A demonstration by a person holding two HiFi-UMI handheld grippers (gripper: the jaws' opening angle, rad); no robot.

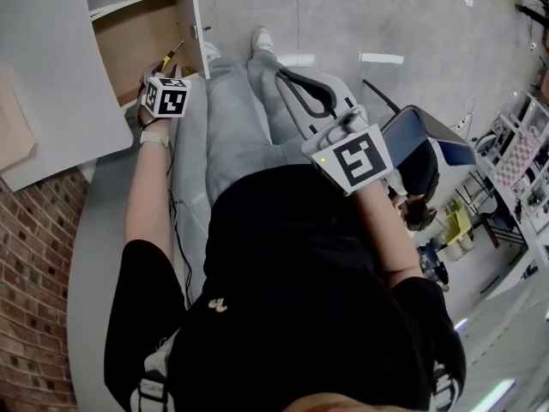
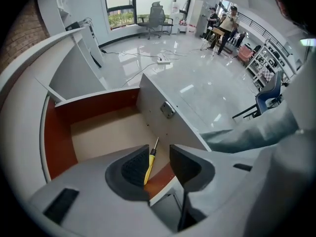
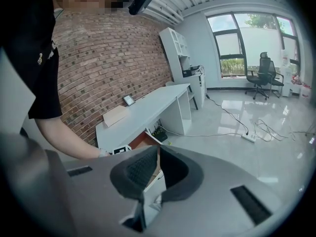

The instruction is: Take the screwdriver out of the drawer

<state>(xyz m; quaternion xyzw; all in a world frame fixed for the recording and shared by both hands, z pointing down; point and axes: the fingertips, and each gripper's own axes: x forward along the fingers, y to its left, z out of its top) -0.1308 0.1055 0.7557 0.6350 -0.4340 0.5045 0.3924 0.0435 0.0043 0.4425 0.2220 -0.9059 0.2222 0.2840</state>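
Note:
The wooden drawer (image 1: 137,37) stands pulled out from the white desk (image 1: 51,84). A yellow-handled screwdriver (image 1: 175,52) lies in it beside the white front panel (image 1: 196,24). My left gripper (image 1: 165,69) points down into the drawer. In the left gripper view it (image 2: 159,151) is open, and the screwdriver (image 2: 149,165) lies between the pads, close to the left pad (image 2: 133,168), with neither pressing on it. My right gripper (image 1: 287,80) hangs over the person's lap, away from the drawer. Seen in its own view, the right gripper (image 3: 158,152) has its tips together and holds nothing.
The person sits with grey-trousered legs (image 1: 240,127) against the drawer front. A blue chair (image 1: 425,144) is at the right and a brick wall (image 1: 34,273) at the left. On the glossy floor are an office chair (image 2: 157,16) and a power strip (image 2: 163,60).

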